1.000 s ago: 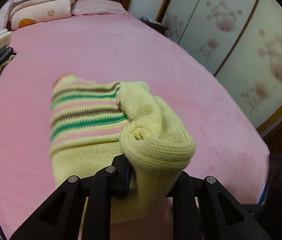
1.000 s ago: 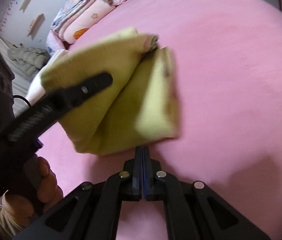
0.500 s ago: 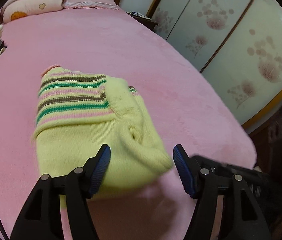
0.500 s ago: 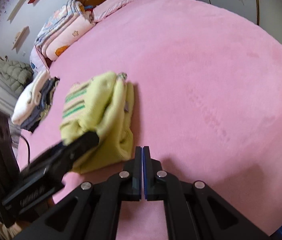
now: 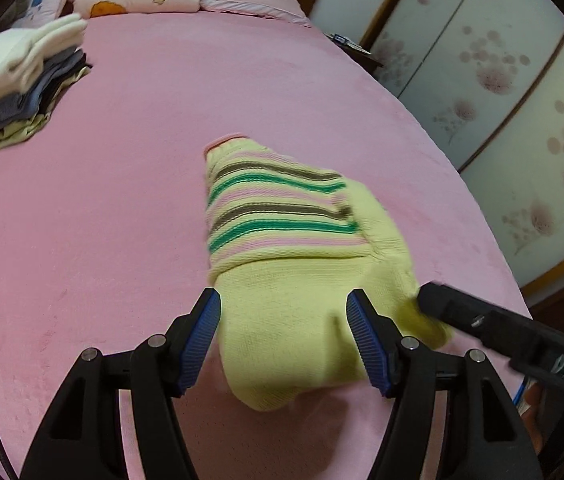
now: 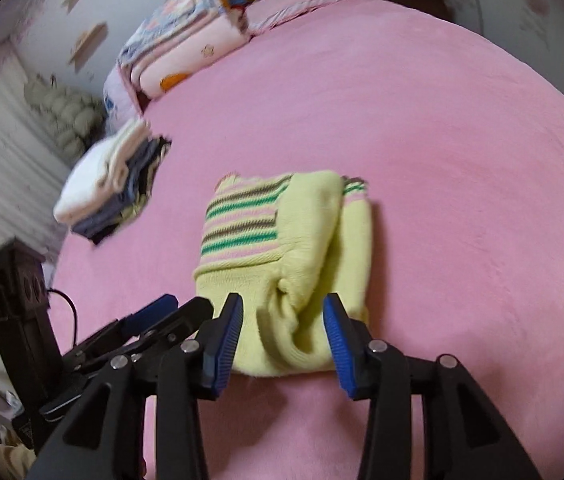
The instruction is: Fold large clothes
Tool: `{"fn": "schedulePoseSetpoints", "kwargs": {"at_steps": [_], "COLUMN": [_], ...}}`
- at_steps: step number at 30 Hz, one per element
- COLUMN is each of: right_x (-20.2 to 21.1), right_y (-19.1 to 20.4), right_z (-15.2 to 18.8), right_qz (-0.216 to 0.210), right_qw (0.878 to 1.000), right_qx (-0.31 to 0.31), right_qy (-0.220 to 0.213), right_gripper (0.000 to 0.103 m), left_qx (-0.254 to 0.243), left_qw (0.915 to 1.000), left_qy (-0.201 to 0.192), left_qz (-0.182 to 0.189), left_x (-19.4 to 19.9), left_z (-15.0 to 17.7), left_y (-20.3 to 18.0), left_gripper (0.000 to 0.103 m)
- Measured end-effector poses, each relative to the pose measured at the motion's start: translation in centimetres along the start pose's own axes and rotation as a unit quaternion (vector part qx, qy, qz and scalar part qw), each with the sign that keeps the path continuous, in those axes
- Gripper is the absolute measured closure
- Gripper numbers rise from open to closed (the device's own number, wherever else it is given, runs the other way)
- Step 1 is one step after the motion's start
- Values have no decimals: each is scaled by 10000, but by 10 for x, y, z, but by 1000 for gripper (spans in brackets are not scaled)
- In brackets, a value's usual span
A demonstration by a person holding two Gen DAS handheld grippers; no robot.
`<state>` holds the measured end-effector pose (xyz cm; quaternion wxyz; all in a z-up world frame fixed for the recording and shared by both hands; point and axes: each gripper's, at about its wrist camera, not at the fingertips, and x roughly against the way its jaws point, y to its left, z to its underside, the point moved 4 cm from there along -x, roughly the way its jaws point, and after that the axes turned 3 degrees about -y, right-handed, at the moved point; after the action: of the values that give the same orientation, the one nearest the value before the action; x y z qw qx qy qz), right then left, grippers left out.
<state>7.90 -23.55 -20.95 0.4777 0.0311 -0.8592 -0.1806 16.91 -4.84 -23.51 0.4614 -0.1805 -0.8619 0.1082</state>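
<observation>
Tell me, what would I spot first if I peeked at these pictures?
A folded yellow sweater with green, brown and pink stripes, lying in the middle of a big pink bed. Off to the left sits a stack of folded clothes, white on top.

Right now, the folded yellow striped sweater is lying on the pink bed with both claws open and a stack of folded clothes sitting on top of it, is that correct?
Not quite. The stack of folded clothes sits apart from the yellow striped sweater, off toward the bed's edge, as the right wrist view shows. The rest holds: the sweater lies on the pink bed and both the left claw and right claw are open.
</observation>
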Motion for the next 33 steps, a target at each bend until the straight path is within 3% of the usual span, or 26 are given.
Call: {"fn": "schedulePoseSetpoints", "kwargs": {"at_steps": [1, 3, 6, 13, 22, 25, 27, 31, 33], "right_x": [-6, -19, -21, -35, -36, -24, -15, 5, 12], "right_y": [2, 4, -4, -49, -46, -37, -33, -26, -27], "right_z": [1, 5, 10, 40, 44, 36, 30, 15, 9], "right_qz": [85, 233, 440, 560, 629, 533, 532, 682, 699], "right_qw": [9999, 9991, 9986, 9961, 9969, 9978, 9982, 9976, 9974], "right_qx": [67, 207, 194, -513, -278, -209, -153, 77, 177], "right_qy": [72, 270, 239, 456, 374, 324, 249, 93, 86], "right_gripper": [64, 89, 93, 94, 93, 90, 80, 69, 58], "left_qx": [23, 58, -1, -107, 32, -54, -71, 5, -26], "left_qw": [10000, 10000, 9999, 9978, 9978, 9980, 9981, 9984, 9984], "left_qy": [13, 20, 69, 660, 636, 618, 614, 568, 558], "left_qz": [-2, 37, 83, 29, 165, 99, 72, 38, 16], "left_x": [-3, -10, -13, -45, -44, -31, -23, -3, 4], "left_z": [1, 1, 1, 32, 34, 27, 20, 2, -7], "left_y": [1, 0, -3, 5, 10, 10, 9, 8, 5], "left_gripper": [39, 39, 39, 41, 38, 33, 24, 17, 11]}}
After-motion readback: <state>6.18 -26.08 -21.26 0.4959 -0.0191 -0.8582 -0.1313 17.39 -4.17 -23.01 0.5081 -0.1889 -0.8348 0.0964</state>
